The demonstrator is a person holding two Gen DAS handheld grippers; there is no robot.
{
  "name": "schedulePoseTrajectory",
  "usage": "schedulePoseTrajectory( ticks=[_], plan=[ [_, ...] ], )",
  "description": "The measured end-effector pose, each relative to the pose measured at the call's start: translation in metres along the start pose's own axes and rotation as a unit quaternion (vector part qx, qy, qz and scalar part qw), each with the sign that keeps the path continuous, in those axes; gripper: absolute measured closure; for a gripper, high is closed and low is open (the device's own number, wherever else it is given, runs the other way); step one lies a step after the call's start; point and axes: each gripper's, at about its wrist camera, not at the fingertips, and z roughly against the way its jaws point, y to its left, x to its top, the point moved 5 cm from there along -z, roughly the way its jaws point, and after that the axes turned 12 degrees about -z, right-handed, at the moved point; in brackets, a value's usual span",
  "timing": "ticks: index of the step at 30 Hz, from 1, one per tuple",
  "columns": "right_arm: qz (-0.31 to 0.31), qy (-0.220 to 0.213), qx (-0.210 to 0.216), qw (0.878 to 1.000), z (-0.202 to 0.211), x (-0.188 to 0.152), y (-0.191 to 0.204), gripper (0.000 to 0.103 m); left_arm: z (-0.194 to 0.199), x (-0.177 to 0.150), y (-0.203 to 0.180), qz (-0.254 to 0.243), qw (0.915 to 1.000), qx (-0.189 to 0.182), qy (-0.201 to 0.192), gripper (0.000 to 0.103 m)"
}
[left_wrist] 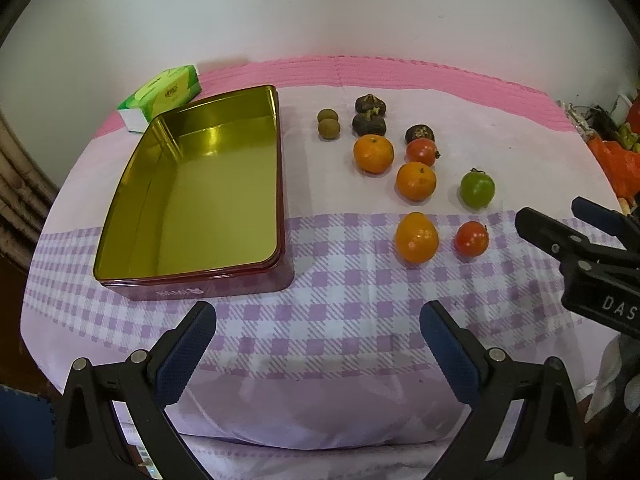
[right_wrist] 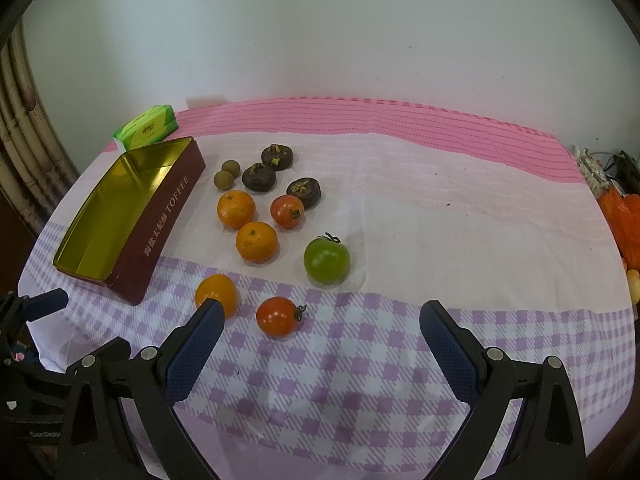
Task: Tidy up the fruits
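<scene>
Left gripper point(left_wrist: 318, 330) and right gripper point(right_wrist: 322, 330), jaws spread and holding nothing, above checked cloth point(right_wrist: 360, 380); oranges point(left_wrist: 373, 154), tomatoes point(right_wrist: 281, 316) and dark fruits point(right_wrist: 277, 157) loose beside toffee tin point(left_wrist: 200, 184).

Left gripper point(left_wrist: 318, 322) hangs low over the checked tablecloth point(left_wrist: 340, 320), black arms spread and blue-padded fingers point(left_wrist: 188, 344) wide apart, nothing between them; it points at the cloth just in front of the red rectangular tin point(left_wrist: 208, 286). Right gripper point(right_wrist: 322, 322) sits well right of that tin, likewise splayed and empty, one blue pad point(right_wrist: 198, 340) crossing in front of an orange fruit point(right_wrist: 214, 290)
</scene>
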Motion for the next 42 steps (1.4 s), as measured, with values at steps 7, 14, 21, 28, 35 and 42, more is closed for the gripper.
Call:
schedulePoseTrajectory(
  ticks=[7,14,21,28,35,42],
  plan=[
    [0.004,0.002,0.000,1.000,-0.0011,-0.0040,0.0022,0.005,0.0008,-0.0034,-0.0010,-0.007,1.0000,0.001,0.006,0.002],
    [0.009,0.009,-0.001,1.000,-0.0021,-0.0046,0.0044,0.005,-0.0003,-0.0072,0.0013,-0.001,0.9999,-0.003,0.011,0.002],
    [0.014,0.009,-0.002,1.000,-0.0022,-0.0052,0.0056,0.005,-0.0023,-0.0066,0.0041,0.006,0.9999,-0.001,0.014,0.002],
    [0.015,0.010,-0.003,1.000,-0.0023,-0.0052,0.0059,0.005,-0.0037,-0.0061,0.0069,0.012,0.9998,0.003,0.015,0.002],
    [0.015,0.011,-0.001,1.000,-0.0020,-0.0054,0.0065,0.005,-0.0038,-0.0062,0.0073,0.014,0.9998,0.002,0.014,0.002],
    [0.016,0.011,0.000,1.000,-0.0018,-0.0059,0.0074,0.005,-0.0042,-0.0060,0.0086,0.016,0.9998,0.005,0.015,0.002]
  ],
)
